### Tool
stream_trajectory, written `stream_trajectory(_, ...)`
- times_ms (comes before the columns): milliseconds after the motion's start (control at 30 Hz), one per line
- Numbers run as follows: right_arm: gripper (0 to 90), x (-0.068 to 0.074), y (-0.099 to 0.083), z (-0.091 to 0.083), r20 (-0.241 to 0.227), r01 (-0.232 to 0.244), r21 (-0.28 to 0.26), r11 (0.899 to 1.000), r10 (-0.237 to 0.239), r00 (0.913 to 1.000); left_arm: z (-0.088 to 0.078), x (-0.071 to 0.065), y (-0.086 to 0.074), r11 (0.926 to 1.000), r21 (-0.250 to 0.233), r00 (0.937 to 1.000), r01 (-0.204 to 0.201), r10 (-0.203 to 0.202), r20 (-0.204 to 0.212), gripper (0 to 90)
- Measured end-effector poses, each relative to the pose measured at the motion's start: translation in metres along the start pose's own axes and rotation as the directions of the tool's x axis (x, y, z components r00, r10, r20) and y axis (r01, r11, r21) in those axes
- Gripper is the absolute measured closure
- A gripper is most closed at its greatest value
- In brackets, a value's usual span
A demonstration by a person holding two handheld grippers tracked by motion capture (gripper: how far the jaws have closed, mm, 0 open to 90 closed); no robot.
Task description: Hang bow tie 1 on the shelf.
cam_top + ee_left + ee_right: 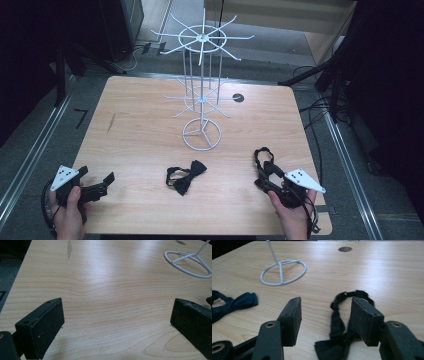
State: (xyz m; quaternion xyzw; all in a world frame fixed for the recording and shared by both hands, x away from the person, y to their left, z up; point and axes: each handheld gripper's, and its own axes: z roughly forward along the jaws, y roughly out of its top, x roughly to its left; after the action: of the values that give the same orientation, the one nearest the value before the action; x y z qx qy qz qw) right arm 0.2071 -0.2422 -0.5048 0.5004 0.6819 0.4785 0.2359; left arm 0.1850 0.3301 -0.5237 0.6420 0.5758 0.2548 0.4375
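Right gripper (325, 315): jaws apart; our black bow tie (339, 338) lies between them, seemingly unpinched. Left gripper (117, 317): jaws wide over bare table (105, 277). Second bow tie (186, 177) lies at centre, near white rack (201, 90).

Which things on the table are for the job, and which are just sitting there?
For the job:
- black bow tie between the open right gripper jaws
- second bow tie in the middle of the table
- white wire rack

Just there:
- round hole in the table
- dark streak on the wood
- open left gripper, nothing in it

Both tools (95, 181) (263, 170) low, jaws apart
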Motion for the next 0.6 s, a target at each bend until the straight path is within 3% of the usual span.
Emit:
stream_trajectory(267,44.3,0.027,0.013,0.013,-0.063,0.033,0.004,0.999,-0.033,0.9975,0.0,0.0,0.0,1.0,-0.002,1.0,0.004,-0.004,0.0,0.0)
stream_trajectory(600,45.4,0.049,0.024,0.028,-0.097,0.054,0.007,0.999,-0.053,0.9939,0.0,0.001,0.0,1.0,-0.002,1.0,0.005,-0.005,0.003,0.0)
